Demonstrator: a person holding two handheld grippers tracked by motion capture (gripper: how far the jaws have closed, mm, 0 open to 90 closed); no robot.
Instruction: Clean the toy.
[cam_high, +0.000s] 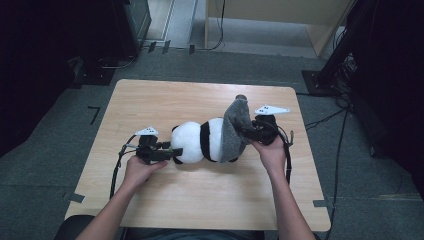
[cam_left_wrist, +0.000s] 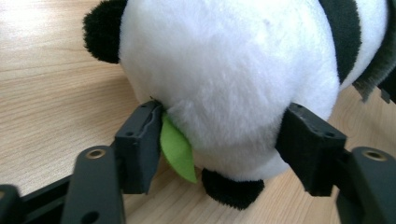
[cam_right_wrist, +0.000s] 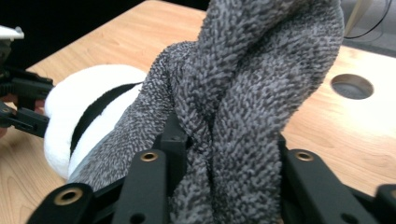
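Left gripper (cam_left_wrist: 224, 140): black angular jaws, blocky moulded pads with brass-ringed screw holes on the arms behind. They stand part open, one on each side of the panda's head; the left-hand pad touches the fur at a green leaf (cam_left_wrist: 177, 151), the other sits just beside the fur, not pressing in.

Right gripper (cam_right_wrist: 224, 154): same black jaws, closed on a bunched fold of the grey cloth (cam_right_wrist: 252, 84), which rises between them in a thick twisted column.

Toy panda (cam_high: 200, 141): soft plush, short dense pile, rounded white head and body with a black band, black fuzzy ear and paw. It lies on its side near the middle of the table, head toward the left gripper. The leaf is flat felt, pointed oval, bright green.

Cloth: grey terry towelling, looped nubbly surface, draped over the panda's rear end and drawn up to a peak in the high view.

Table (cam_high: 150, 100): pale wood-grain top, smooth, rounded corners, one round cable hole (cam_right_wrist: 351, 86).

Floor (cam_high: 60, 130): grey carpet, tape marks, trailing black cables.
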